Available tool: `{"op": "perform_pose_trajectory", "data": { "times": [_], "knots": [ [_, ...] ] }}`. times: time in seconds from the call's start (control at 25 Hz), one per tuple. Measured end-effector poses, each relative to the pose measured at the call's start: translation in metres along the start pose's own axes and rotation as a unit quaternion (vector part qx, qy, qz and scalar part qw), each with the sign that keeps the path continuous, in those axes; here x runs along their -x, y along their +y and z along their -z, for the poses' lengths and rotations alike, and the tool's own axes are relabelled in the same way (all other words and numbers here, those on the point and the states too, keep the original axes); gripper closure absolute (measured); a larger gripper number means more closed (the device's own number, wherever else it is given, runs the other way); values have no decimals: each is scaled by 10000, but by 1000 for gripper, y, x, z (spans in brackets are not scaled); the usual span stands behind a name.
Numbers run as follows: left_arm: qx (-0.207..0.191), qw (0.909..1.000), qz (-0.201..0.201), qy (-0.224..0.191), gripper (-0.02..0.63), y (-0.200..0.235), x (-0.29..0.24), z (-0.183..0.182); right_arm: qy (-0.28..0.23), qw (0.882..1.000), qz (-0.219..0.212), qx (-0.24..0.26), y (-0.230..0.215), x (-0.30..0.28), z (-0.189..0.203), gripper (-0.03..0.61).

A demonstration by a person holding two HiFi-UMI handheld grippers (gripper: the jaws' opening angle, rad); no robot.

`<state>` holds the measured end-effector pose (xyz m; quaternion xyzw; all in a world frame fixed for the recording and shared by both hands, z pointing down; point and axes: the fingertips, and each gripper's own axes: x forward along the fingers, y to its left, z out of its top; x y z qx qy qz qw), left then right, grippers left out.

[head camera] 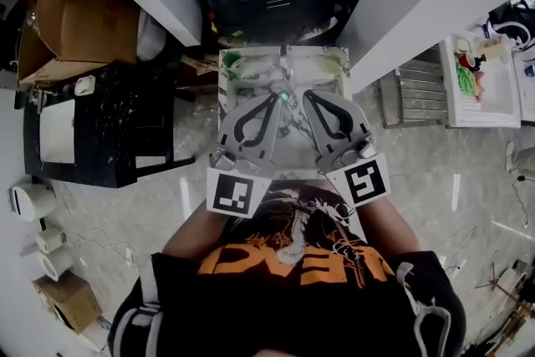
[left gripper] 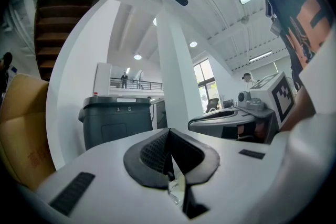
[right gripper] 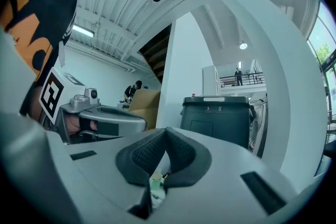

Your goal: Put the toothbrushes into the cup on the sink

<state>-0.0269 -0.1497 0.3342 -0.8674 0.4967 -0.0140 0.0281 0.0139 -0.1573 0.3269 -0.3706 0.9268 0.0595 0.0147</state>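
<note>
Both jaws shut, above the sink (head camera: 251, 78)

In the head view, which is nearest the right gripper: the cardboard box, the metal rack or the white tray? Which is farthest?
1. Metal rack, just right of the right gripper.
2. White tray, farther right.
3. Cardboard box, far left.

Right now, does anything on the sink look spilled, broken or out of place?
Nothing stands out. The sink shows no spill or damage that I can see, though things on it are too small to judge. The left gripper and the right gripper hover over it, fingers shut.
</note>
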Motion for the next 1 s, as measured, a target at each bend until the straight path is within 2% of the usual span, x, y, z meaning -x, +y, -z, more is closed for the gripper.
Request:
{"op": "perform_pose_trajectory", "data": {
  "times": [0.32,0.48,0.6,1.0],
  "knots": [
    [-108,9999,127,-33,589,-14,-7,-5,-53,10000,70,10,-8,11,-6,566],
    [-604,9974,370,158,589,-25,-8,1,-51,9999,98,21,-9,19,-6,566],
    [-740,9960,459,213,589,-33,-9,3,10,9999,118,8,-11,25,-3,566],
    [-646,9968,402,256,589,-49,-12,7,105,9999,62,25,-16,39,4,566]
  ]
}}
